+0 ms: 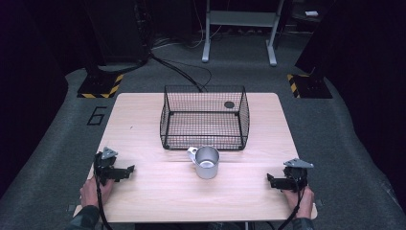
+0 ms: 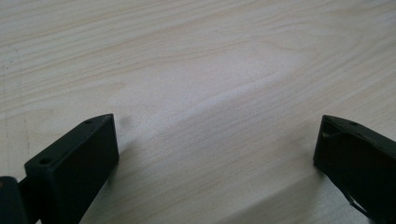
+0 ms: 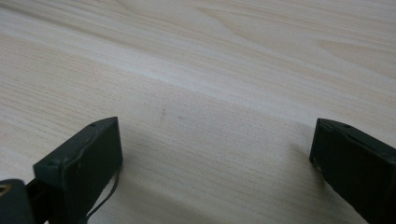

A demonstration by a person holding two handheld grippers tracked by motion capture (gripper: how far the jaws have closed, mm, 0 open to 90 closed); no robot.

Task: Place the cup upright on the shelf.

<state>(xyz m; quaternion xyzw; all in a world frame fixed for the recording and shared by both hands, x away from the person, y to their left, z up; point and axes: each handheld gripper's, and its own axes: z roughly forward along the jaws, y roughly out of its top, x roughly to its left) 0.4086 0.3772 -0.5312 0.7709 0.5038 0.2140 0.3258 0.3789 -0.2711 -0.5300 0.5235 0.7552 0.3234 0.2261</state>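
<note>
My desk (image 1: 143, 191) is pale wood, and its largest load is the black wire basket (image 1: 205, 117) at twelve o'clock from the middle. A small dark round thing (image 1: 229, 104) shows at the basket's far right corner; I cannot tell whether it lies inside or behind the mesh. Just at six o'clock of the basket, standing upright and apart from it, is the metal mug (image 1: 207, 163), handle toward ten o'clock; something pale shows at its bottom, too small to name. My left tool (image 1: 128, 170) rests at nine o'clock of the mug, my right tool (image 1: 271, 180) at three o'clock, both well apart from it. Each tool's jaws stand wide apart over bare wood.
</note>
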